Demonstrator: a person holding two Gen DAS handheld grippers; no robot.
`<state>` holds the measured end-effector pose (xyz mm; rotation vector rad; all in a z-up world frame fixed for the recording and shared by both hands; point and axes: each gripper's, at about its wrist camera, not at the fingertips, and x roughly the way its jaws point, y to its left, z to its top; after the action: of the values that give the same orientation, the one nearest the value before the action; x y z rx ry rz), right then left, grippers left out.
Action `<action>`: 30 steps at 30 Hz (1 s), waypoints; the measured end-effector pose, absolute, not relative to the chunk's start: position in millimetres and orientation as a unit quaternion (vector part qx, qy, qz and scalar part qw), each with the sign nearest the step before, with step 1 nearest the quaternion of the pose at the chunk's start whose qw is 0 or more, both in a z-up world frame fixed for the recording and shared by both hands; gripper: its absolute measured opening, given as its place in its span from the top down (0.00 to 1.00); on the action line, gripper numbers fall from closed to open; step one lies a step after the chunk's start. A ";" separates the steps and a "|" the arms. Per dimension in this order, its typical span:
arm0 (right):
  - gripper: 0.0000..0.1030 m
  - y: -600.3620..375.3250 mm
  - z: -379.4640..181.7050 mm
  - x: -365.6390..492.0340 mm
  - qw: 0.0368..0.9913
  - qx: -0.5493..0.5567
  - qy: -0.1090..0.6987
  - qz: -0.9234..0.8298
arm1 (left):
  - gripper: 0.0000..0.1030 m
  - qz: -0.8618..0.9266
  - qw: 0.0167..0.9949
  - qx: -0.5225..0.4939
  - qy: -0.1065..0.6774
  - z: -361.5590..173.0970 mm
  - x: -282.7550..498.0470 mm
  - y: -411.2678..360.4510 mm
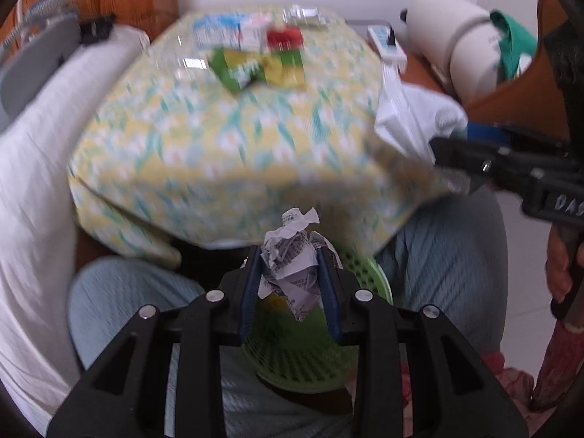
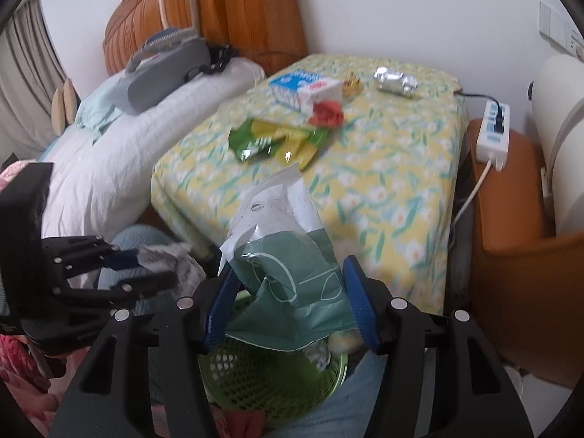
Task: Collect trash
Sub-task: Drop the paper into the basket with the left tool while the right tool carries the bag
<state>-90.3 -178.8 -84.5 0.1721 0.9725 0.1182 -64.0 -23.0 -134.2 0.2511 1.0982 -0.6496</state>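
My left gripper [image 1: 288,255] is shut on a crumpled printed paper [image 1: 292,266] and holds it just above a green mesh basket [image 1: 314,365] between the person's knees. My right gripper [image 2: 288,268] holds a green and white plastic bag [image 2: 284,255] between its blue pads, over the same basket [image 2: 262,376]. The left gripper also shows in the right wrist view [image 2: 146,266]. On the flowered table [image 2: 383,168] lie a green snack wrapper [image 2: 270,138], a red wrapper [image 2: 326,113], a blue and white carton [image 2: 303,89] and crushed foil [image 2: 396,82].
A white pillow [image 2: 120,153] with a grey device [image 2: 164,69] lies left of the table. A white power strip [image 2: 494,129] sits on an orange stand [image 2: 518,226] at the right. A wooden headboard [image 2: 233,11] stands behind.
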 end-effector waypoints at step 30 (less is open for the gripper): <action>0.42 -170.7 -112.6 -118.5 0.855 0.081 0.507 0.070 | 0.08 -0.248 0.835 0.072 0.487 -124.1 -66.2 14.7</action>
<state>-118.5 -170.7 -112.6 0.1713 1.0660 0.1472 -66.2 14.7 -124.1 0.1529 1.0307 -0.5246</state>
